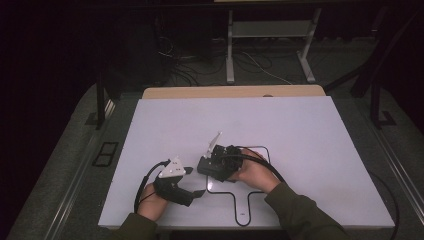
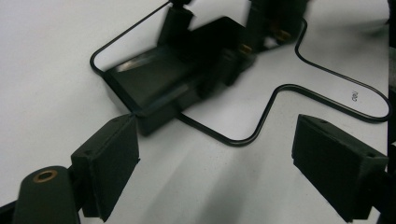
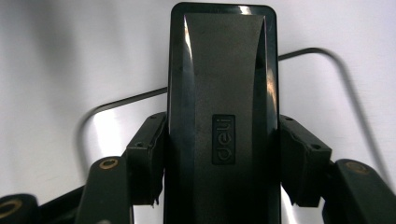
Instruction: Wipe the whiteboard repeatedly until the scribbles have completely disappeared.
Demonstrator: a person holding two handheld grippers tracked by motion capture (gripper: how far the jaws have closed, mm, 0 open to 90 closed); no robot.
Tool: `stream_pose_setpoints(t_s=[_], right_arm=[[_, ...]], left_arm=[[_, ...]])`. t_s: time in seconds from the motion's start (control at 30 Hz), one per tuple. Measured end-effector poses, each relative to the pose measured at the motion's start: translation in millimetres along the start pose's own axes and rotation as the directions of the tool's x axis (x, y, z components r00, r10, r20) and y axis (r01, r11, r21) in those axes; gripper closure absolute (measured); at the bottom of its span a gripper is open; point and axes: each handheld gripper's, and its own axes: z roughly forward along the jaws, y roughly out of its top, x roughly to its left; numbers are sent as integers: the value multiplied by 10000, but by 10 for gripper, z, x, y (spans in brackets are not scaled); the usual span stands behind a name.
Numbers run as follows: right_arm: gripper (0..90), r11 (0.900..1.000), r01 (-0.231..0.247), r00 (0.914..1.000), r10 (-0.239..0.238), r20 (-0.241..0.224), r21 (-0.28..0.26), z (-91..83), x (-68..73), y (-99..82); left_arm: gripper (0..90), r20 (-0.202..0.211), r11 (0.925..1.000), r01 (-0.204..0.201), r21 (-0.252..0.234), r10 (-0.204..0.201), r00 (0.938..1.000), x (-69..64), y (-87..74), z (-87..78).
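Near the front edge of the white worktop (image 1: 300, 130), about midway along it, the right gripper (image 3: 219, 158) has its jaws clenched on the two long sides of a black Deli-branded box (image 3: 223, 93), a flat rectangular thing with rounded corners, possibly a stapler. It sits over the corner of a thin black outline (image 1: 260, 149) drawn on the worktop. The left gripper (image 2: 215, 168), closer to the front left corner, hangs with jaws released and nothing between them, one jaw tip just beside the box's end.
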Motion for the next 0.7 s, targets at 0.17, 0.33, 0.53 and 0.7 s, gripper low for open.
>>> stream_pose_setpoints(t_s=[0.17,0.33,0.53,0.7], right_arm=[[390,9999,-40,9999,38,-166,-94,-9,23,-22],[390,9988,-486,9988,486,47,-44,40,-222,47],[390,9944,-1057,9942,1058,213,-59,79,-449,89],[390,9924,-1219,9919,1225,343,-186,79,-547,52]], left_arm=[[137,-17,9999,-62,92,62,10000,6,-1,5],[137,-48,10000,-54,41,54,10000,13,-7,-3],[137,-69,10000,-79,-9,79,9999,19,-11,-10],[137,-85,10000,-82,13,83,9999,22,-13,-12]])
